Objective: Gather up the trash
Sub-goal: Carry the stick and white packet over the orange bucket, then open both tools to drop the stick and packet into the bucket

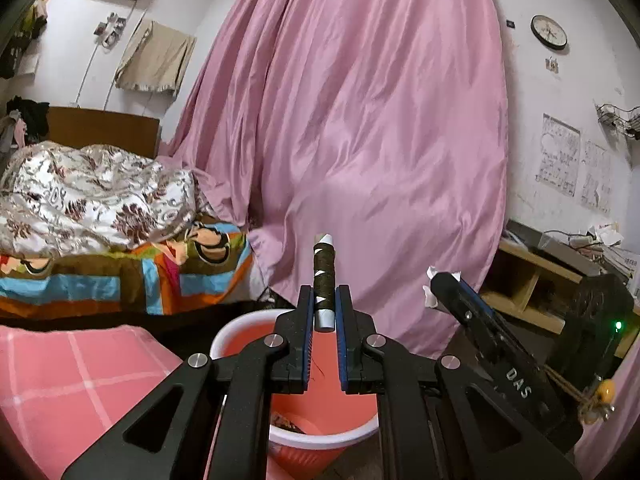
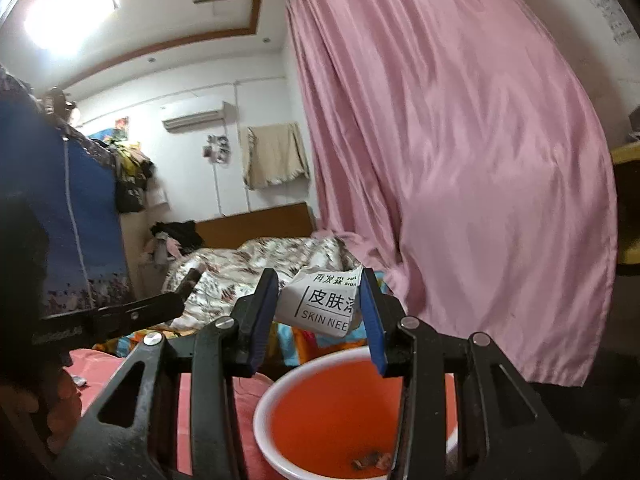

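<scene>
Black left tongs [image 1: 324,308] with blue pads, silver screws, black right tongs [image 2: 320,304] alike, white "DAS" lettering

A: What is seen on the bed [image 1: 120,280]?

B: A crumpled floral quilt [image 1: 92,196] is heaped at its far end, against the wooden headboard [image 1: 104,128]. Under it a bright patchwork sheet [image 1: 192,268] is spread, hanging over the right edge.

A: And nearer?

B: A pink checked cover [image 1: 76,384] is laid over the near surface; whether it belongs to the same bed cannot be told.

A: Anything to the right?

B: A wooden shelf unit [image 1: 532,284] is seen far right, with papers and cables [image 1: 600,240] piled on top.
</scene>
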Tool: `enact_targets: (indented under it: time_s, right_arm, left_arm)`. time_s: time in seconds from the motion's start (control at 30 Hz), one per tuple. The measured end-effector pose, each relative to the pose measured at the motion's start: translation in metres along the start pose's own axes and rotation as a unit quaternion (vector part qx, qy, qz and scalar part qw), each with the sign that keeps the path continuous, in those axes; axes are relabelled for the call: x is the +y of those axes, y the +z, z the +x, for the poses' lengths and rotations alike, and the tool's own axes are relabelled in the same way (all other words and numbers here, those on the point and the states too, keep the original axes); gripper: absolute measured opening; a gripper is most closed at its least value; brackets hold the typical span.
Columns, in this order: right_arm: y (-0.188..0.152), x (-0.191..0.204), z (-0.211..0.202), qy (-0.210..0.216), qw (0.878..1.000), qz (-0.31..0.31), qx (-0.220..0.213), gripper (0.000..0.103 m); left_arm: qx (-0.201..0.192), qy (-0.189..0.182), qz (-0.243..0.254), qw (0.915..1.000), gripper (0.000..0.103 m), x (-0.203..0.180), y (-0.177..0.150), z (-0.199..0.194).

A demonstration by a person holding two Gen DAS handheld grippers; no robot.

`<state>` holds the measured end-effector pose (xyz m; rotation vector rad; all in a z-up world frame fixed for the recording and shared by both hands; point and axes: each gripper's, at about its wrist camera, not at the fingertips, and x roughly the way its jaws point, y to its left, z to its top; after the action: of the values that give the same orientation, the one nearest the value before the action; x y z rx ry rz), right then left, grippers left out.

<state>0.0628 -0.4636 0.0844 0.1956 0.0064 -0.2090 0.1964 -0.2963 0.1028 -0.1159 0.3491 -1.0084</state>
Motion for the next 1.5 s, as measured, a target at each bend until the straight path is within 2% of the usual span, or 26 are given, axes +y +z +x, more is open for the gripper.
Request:
enact_targets:
  time_s: [0.3,0.5,0.83,1.1,1.23,1.37,1.5]
  right_arm:
    - [-0.011,-0.017,0.025,-0.020,0.998,0.004,0.053,0.048]
    - [-0.019,-0.024,0.044,-0.024,0.995,0.009,0.098,0.049]
    - [-0.046,-0.049,0.069,-0.039,0.982,0.043,0.180,0.049]
    - [-0.057,-0.059,0.076,-0.046,0.975,0.056,0.208,0.050]
    - [-0.059,-0.058,0.075,-0.048,0.974,0.056,0.213,0.050]
    - [-0.058,-0.057,0.076,-0.049,0.973,0.056,0.217,0.051]
    - [-0.058,-0.057,0.076,-0.048,0.974,0.056,0.216,0.054]
  left_arm:
    - [0.022,0.006,-0.012,0.9997,0.008,0.001,-0.019,0.031]
    - [0.062,0.025,-0.022,0.9975,0.008,0.007,-0.030,0.050]
    - [0.144,0.019,-0.073,0.9868,0.008,0.026,-0.052,0.079]
    - [0.191,0.032,-0.092,0.9768,0.009,0.033,-0.063,0.093]
    - [0.200,0.037,-0.104,0.9737,0.010,0.038,-0.067,0.095]
    - [0.198,0.036,-0.109,0.9734,0.024,0.038,-0.067,0.093]
    - [0.185,0.043,-0.111,0.9754,0.024,0.039,-0.062,0.087]
